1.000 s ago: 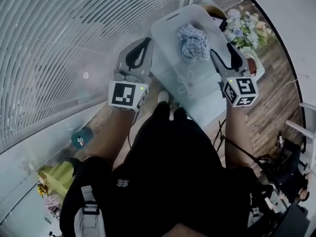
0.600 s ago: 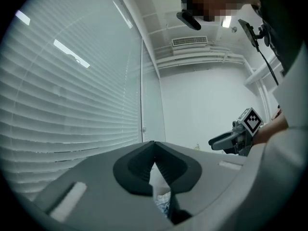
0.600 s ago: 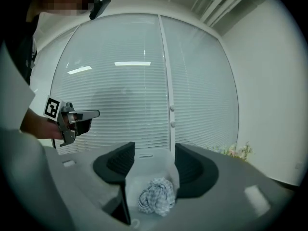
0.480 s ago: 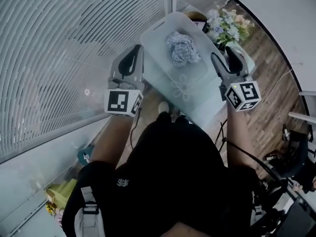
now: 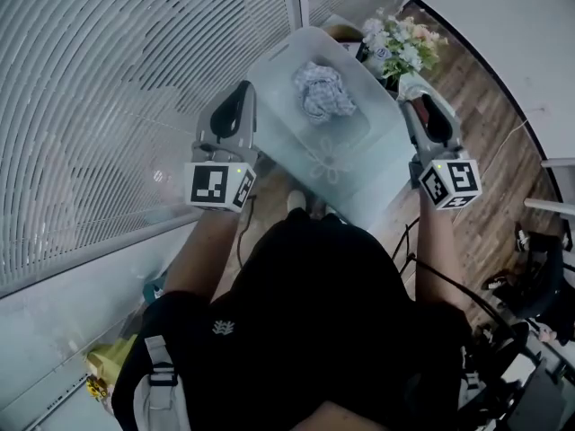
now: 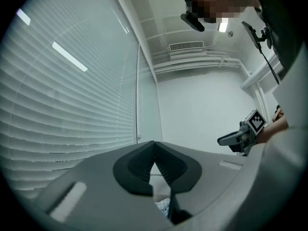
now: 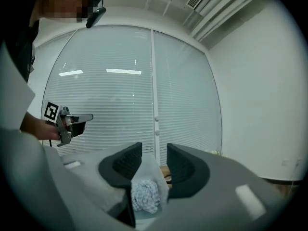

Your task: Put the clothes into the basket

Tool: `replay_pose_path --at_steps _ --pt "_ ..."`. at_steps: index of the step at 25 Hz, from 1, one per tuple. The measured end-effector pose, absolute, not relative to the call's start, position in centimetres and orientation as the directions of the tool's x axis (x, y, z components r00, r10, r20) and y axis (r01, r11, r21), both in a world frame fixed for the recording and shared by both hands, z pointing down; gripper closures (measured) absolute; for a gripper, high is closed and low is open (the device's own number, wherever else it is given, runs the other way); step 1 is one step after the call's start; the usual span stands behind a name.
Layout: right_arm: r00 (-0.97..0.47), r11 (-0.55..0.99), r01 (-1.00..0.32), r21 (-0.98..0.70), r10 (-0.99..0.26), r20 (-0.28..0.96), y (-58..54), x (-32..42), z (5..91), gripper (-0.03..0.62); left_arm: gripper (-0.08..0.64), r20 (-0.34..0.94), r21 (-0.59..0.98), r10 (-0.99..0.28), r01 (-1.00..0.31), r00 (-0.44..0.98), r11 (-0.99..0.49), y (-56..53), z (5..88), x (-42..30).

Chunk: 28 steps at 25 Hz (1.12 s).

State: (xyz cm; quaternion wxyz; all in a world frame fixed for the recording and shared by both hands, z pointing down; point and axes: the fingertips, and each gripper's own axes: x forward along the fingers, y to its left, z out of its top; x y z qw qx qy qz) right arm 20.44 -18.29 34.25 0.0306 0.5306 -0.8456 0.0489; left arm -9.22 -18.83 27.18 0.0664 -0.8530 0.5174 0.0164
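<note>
Nearest, the left gripper [image 5: 239, 97] had its black fingers [image 6: 137, 167] closed tip to tip on the left rim of the pale translucent rectangular plastic basket [image 5: 355, 173]. The right gripper [image 5: 424, 106] was on the right rim. Its fingers [image 7: 185, 170] had just been closing with the thin basket wall between them, and they appeared clamped on it.

The crumpled blue-and-white checked cloth [image 5: 322, 90] lay inside the basket, toward its far end. The cloth being already in, the step in hand looked like carrying the basket with both grippers.

To do that well, both grips needed to stay firm, since a thin wall can slide out from between the pads. The two rims had to rise together so the basket stayed level and the cloth did not roll to the far end.

The slatted window blinds [image 5: 117, 79] stood near on the left. The bunch of pale flowers [image 5: 395, 43] sat just beyond the basket's far right corner, above the wooden floor [image 5: 490, 178], so any swing that way called for care.
</note>
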Motion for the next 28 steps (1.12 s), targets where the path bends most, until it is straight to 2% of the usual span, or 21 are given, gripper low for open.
replay_pose_path --at_steps 13,19,28 --pt "-0.403 0.401 -0.915 -0.037 -0.911 0.085 -17.5 22.4 33.8 0.513 0.552 -0.094 -0.086 -0.877 -0.882 0.471 -0.464 -18.8 27.1 -8.1" --pt "-0.383 0.382 -0.924 -0.035 -0.921 0.073 -17.6 22.7 33.8 0.589 0.552 -0.083 -0.085 -0.878 -0.882 0.471 -0.464 -18.9 27.7 -8.3" --pt "-0.329 0.330 -0.944 -0.009 -0.939 0.095 -17.7 23.7 34.6 0.591 0.552 -0.063 -0.077 -0.871 -0.873 0.486 -0.482 -19.3 28.5 -7.9"
